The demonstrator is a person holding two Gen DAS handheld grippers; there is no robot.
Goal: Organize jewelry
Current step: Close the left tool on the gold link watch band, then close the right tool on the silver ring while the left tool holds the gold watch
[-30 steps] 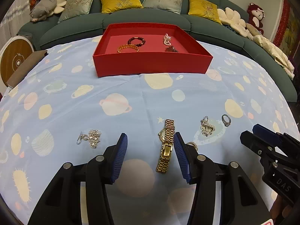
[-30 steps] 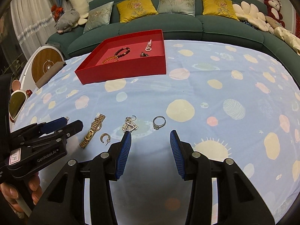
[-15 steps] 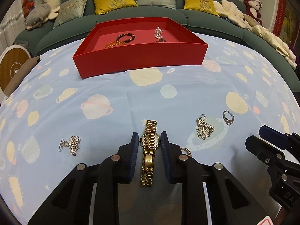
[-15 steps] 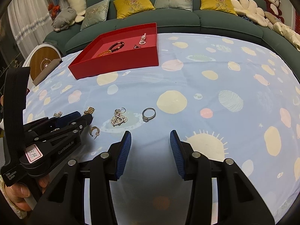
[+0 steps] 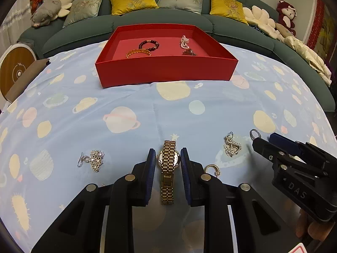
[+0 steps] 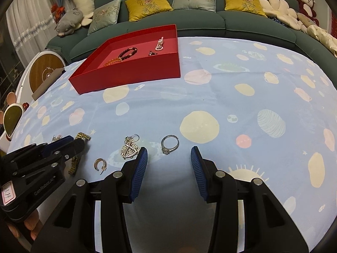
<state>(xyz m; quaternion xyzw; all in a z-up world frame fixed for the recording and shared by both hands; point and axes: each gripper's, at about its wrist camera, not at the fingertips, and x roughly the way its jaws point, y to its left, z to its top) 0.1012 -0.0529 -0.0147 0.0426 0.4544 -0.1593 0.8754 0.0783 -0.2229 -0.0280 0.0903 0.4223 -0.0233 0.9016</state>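
My left gripper (image 5: 168,162) is shut on the gold watch (image 5: 168,168), its blue pads against the watch face; the watch lies flat on the cloth. My right gripper (image 6: 169,160) is open and empty, just short of a silver ring (image 6: 169,144). A silver pendant (image 6: 129,149) and a small hoop earring (image 6: 100,164) lie to its left. A flower-cluster earring (image 5: 93,159) lies left of the left gripper. The red tray (image 5: 166,70) at the back holds a dark bead bracelet (image 5: 148,45), an amber bracelet (image 5: 138,52) and a pink piece (image 5: 184,42).
The table carries a light blue planet-print cloth (image 6: 231,105). A green sofa (image 5: 168,21) with cushions and soft toys curves behind it. A round wooden disc (image 5: 14,69) stands at the left edge.
My left gripper moved over the gold watch and closed from wide open onto its face. My right gripper stayed open and shifted slightly towards the ring.
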